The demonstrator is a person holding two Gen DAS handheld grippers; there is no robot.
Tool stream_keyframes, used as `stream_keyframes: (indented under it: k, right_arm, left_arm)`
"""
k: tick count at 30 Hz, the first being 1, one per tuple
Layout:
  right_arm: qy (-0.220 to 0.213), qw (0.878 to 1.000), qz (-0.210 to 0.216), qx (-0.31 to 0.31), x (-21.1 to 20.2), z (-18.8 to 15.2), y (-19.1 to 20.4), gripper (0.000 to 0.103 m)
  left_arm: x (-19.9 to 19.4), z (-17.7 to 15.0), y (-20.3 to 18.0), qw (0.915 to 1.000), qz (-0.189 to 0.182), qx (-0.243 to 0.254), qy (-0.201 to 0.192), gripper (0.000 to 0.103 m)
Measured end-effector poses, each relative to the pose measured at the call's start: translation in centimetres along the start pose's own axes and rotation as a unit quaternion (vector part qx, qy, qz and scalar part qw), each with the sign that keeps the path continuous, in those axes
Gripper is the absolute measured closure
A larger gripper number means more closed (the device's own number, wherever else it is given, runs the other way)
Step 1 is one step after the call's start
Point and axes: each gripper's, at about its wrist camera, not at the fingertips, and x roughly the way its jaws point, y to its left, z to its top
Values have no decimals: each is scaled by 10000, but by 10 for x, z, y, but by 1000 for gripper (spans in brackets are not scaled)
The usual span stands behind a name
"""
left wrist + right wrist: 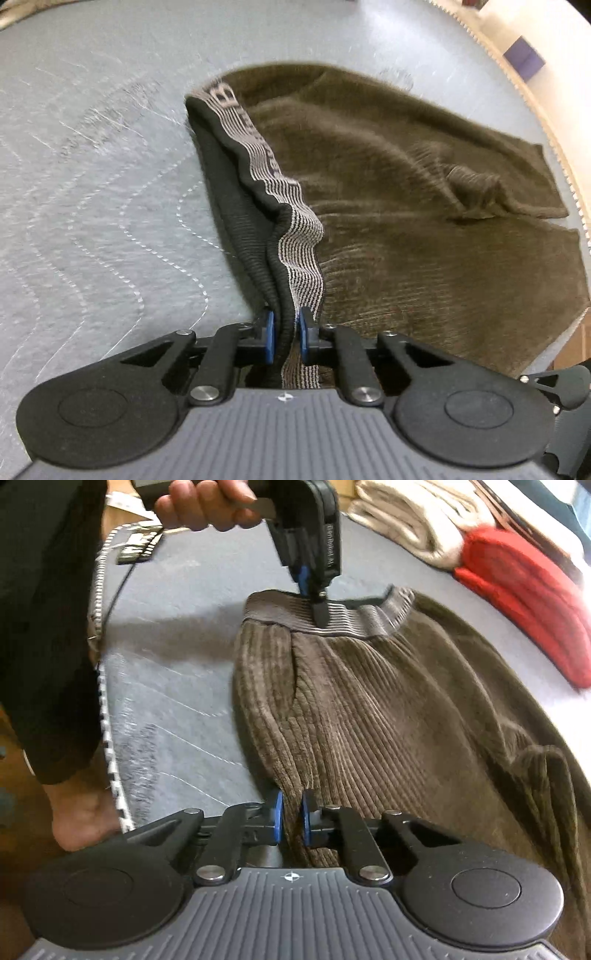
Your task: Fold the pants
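My left gripper point(285, 334) is clamped on the striped elastic waistband point(258, 162) of the brown corduroy pants point(369, 709); the blue pads point(269, 334) press the band from both sides, with the band's folded black edge pinched between them. From the right wrist view, that same gripper comes down almost vertically onto the waistband near its left end, held by my hand point(207, 506) at the top of the frame. My right gripper point(291, 819) is closed narrow on a ridge of corduroy at the pants' left side edge, lower down the garment from the waistband; the fabric bunches between its blue pads point(277, 818). The pants lie spread on a grey quilted mat point(92, 192), waistband away from the right camera and the legs running off past it to the right, with a creased fold of cloth along the right side. On the mat beyond the pants lie a folded red garment point(524, 602) and a folded cream garment point(417, 520), both well apart from the pants. At the left edge of the right wrist view, a dark sleeve point(44, 627) and a bare foot point(85, 816) are visible beside the mat.
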Motion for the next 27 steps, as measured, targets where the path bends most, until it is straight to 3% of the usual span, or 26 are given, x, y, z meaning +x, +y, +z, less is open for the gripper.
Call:
stream_keyframes:
  k: [6, 10, 14, 17, 20, 22, 24, 25, 26, 27]
  right_arm:
    - [-189, 9991, 361, -153, -10, 12, 22, 92]
    - [108, 9996, 230, -80, -2, 12, 26, 89]
    - [-103, 9977, 234, 632, -22, 15, -2, 87]
    - [-302, 9871, 152, 1564, -42, 9, -35, 83]
    - [-202, 9744, -179, 2233, -45, -10, -58, 82]
    - [187, 9669, -367, 2519, -37, -28, -69, 80]
    - [938, 9562, -317, 2753, -19, -52, -77, 80]
    - [1079, 9533, -284, 2808, -16, -60, -77, 80]
    - [866, 9549, -244, 2830, -22, -65, -78, 80]
    - [896, 9535, -239, 2869, -25, -65, -81, 80]
  left_arm:
    - [-19, -17, 11, 9993, 292, 154, 175, 91]
    - [-15, -19, 7, 9948, 873, 468, 223, 92]
    - [-33, -11, 4, 9972, 548, 423, -278, 92]
    - [-34, -11, -12, 9961, 182, 783, -355, 92]
    - [-21, -14, -31, 9918, 35, 1274, -105, 92]
    - [-8, -21, -40, 9876, 84, 1555, 187, 88]
    - [15, -28, -44, 9810, 411, 1795, 613, 86]
    - [26, -32, -41, 9762, 698, 1868, 849, 87]
    - [35, -34, -38, 9719, 874, 1912, 1060, 87]
    - [35, -33, -37, 9722, 842, 1906, 1064, 87]
